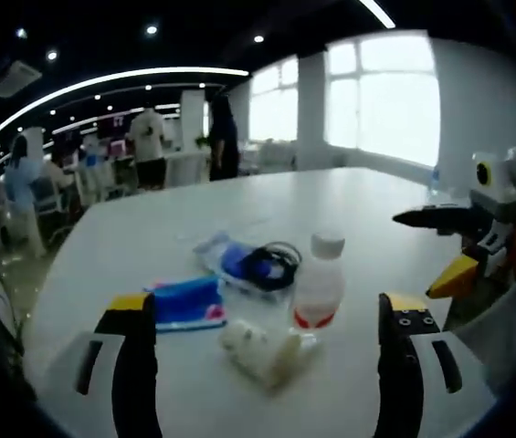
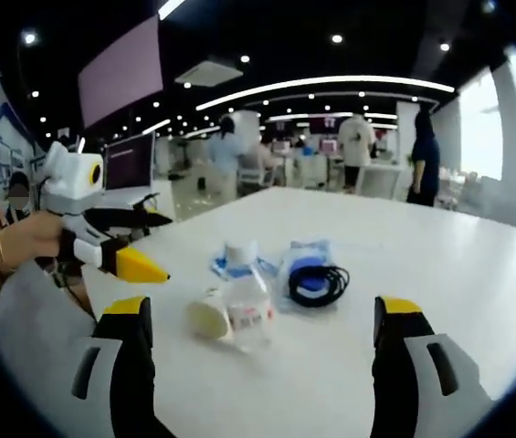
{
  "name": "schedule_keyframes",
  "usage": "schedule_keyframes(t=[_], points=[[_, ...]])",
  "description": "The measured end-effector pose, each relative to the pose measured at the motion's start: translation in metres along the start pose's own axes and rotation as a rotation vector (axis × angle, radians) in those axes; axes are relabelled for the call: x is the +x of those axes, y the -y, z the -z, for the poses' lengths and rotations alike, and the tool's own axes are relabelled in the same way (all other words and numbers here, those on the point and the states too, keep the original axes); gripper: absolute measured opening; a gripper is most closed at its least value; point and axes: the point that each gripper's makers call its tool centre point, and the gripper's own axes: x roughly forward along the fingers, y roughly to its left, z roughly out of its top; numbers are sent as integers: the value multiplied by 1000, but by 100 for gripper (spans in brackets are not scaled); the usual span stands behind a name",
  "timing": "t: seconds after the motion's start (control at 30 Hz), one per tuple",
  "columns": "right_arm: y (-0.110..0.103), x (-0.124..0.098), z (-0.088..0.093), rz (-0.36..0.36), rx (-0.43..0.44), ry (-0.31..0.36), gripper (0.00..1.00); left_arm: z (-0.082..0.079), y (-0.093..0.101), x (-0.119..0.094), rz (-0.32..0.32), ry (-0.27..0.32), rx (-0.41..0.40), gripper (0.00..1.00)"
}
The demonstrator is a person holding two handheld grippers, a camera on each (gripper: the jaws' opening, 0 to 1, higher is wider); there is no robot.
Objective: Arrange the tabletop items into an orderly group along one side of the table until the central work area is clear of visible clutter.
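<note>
Both tongs gape wide and grip nothing. My left tongs (image 1: pixel 267 360) hover over the white table (image 1: pixel 148 237), and ahead of them I count four things in a loose cluster. Nearest the left jaw lies one flat blue packet (image 1: pixel 187 304). Between the jaws rests one crumpled whitish paper cup (image 1: pixel 262 351) on its side. Beyond it sits one clear bag (image 1: pixel 248 265) with a coiled black cable inside. One small clear plastic bottle (image 1: pixel 320 287) with a white cap stands upright toward the right jaw. My right tongs (image 2: pixel 262 360) face the same cluster.
</note>
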Motion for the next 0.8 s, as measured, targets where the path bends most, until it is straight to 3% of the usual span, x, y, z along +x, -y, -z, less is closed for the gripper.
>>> schedule_keyframes(t=[0.8], points=[[-23,3,9,-49,7,1,100,20,35,55,88,-67,32,95]])
